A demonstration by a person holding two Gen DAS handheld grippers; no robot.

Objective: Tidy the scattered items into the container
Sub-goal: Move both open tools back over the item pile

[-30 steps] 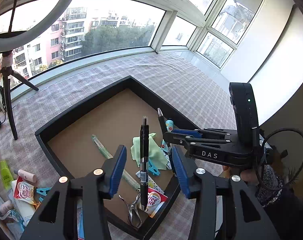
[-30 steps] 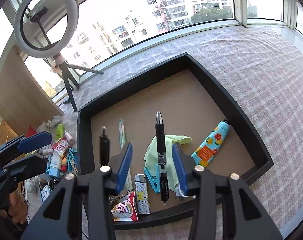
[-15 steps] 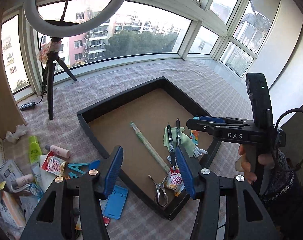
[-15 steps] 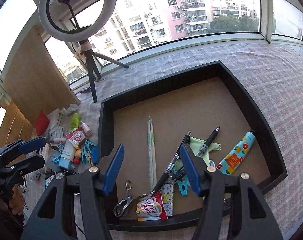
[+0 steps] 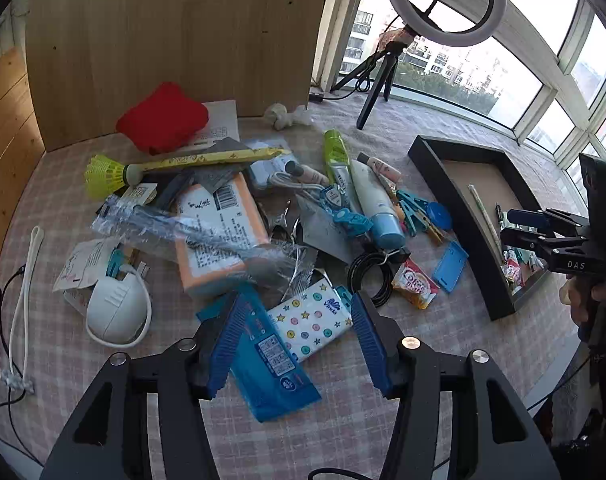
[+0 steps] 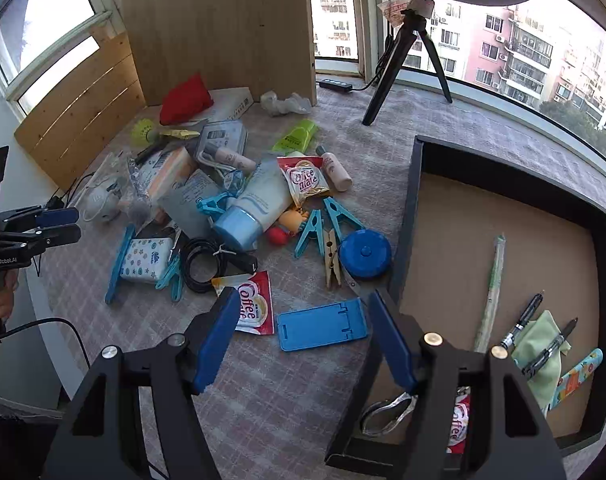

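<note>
Checked cloth (image 5: 443,152) spreads beneath curved windows (image 6: 523,60), wooden boards (image 5: 175,40).

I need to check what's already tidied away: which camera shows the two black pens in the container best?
The right wrist view: both black pens lie in plain sight on the container floor by the green cloth. The left wrist view shows only a far-off pen tip.

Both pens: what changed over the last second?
Each gripper let its pen go; both pens now lie in the tray. Left gripper and right gripper, jaws just widened, swung to the clutter, empty. Tray's other contents unchanged.
</note>
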